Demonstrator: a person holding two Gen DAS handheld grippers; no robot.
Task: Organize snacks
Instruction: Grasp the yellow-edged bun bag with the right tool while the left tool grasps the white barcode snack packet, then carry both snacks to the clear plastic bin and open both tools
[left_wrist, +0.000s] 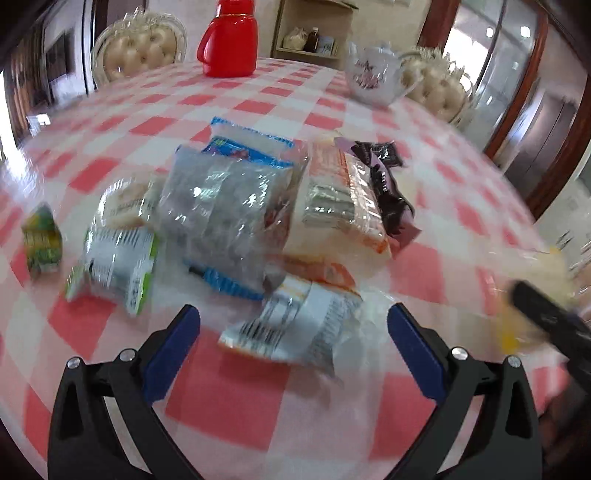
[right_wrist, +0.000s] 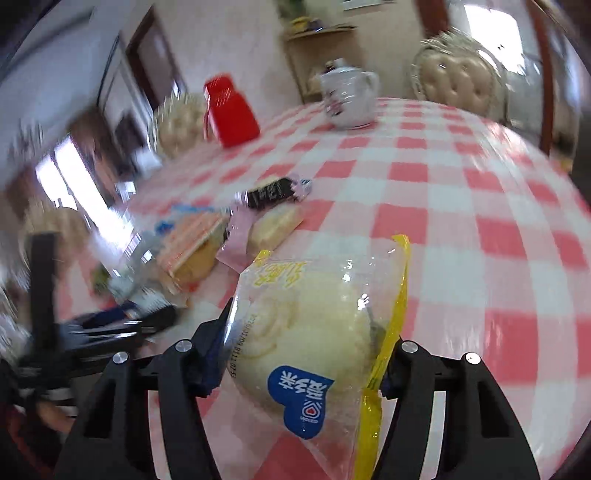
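Note:
A pile of snack packets lies on the checked table (left_wrist: 229, 398): a clear blue-edged packet (left_wrist: 221, 214), a green-and-white one (left_wrist: 114, 266), an orange one (left_wrist: 343, 199), a dark chocolate wrapper (left_wrist: 388, 192) and a small green-yellow snack (left_wrist: 40, 236) off to the left. My left gripper (left_wrist: 293, 332) stands open just above the cloth, with the near end of an orange-and-white packet (left_wrist: 295, 325) between its blue pads, untouched. My right gripper (right_wrist: 299, 354) is shut on a clear yellow-edged bun packet (right_wrist: 314, 325), held off the table to the right of the pile (right_wrist: 207, 240).
A red thermos jug (left_wrist: 229, 37) and a white teapot (left_wrist: 373, 74) stand at the far side of the table. Padded chairs (left_wrist: 140, 44) ring the far edge. The right gripper (left_wrist: 546, 314) shows blurred at the right edge of the left wrist view.

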